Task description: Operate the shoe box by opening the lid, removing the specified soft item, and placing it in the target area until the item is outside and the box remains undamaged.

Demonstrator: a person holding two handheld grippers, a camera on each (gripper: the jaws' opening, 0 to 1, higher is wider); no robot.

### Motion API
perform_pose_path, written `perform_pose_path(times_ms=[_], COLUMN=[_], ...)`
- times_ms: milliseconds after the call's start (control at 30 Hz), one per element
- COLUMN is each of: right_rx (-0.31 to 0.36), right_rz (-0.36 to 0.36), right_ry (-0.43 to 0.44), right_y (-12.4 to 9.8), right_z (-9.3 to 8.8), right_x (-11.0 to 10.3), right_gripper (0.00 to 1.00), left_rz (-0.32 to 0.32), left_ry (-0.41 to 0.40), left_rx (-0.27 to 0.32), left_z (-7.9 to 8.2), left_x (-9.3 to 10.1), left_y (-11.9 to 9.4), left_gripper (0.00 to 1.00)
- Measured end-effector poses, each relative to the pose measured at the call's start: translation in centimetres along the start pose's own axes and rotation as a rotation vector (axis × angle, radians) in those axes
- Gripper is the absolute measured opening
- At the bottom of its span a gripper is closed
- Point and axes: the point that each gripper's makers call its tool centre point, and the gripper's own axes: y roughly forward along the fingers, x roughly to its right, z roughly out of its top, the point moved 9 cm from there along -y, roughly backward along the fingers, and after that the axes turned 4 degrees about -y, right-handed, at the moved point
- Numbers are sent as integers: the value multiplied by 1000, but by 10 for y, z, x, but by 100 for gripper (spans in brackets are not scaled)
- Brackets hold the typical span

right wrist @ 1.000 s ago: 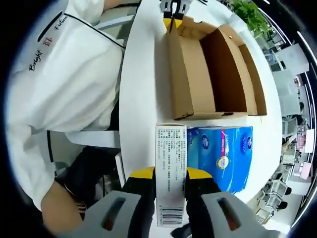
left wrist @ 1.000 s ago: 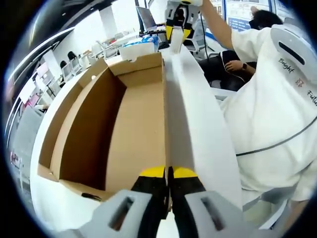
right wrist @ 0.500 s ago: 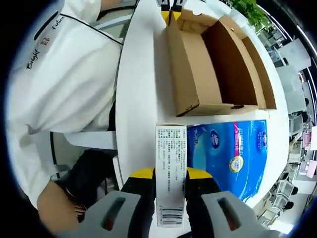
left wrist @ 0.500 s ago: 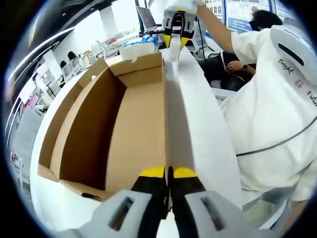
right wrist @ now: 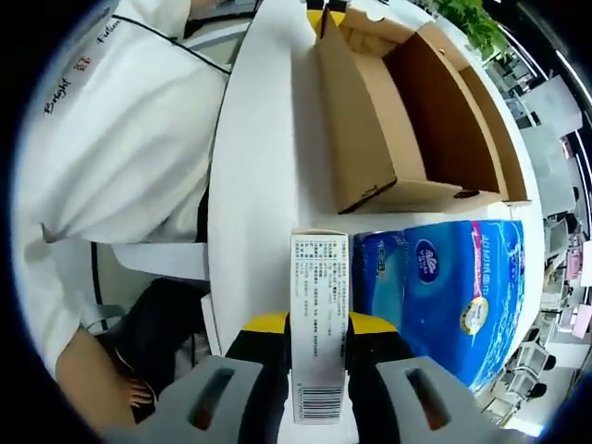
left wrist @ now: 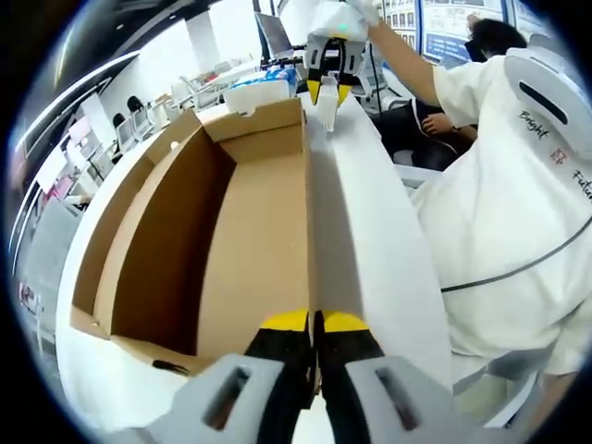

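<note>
Left gripper (left wrist: 313, 324) clamped on near wall of open cardboard box (left wrist: 250, 222), frame centre. Right gripper (right wrist: 317, 326) gripping small white carton (right wrist: 318, 324), lower centre. Blue tissue pack (right wrist: 444, 296) right of it, on white table (right wrist: 259, 185).

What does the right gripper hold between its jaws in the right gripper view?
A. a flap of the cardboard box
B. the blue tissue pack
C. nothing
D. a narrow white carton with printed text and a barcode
D: the right gripper is shut on the narrow white carton, with printed text and a barcode facing the camera; the blue tissue pack lies apart on the table.
</note>
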Motion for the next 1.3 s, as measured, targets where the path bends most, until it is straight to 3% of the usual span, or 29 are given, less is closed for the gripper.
perform_pose_path(times_ms=[767, 1033, 1300], right_rx=[-3, 15, 52], right_rz=[-46, -71, -154], right_ry=[-72, -57, -55], right_y=[5, -3, -19], right_z=[-4, -3, -4], right_x=[3, 2, 1], right_gripper=[23, 22, 20], left_rz=[7, 7, 8], left_ry=[3, 4, 5], left_rx=[-3, -3, -2], left_z=[0, 0, 0], left_x=[1, 1, 1], left_y=[0, 0, 0], left_gripper=[1, 1, 1])
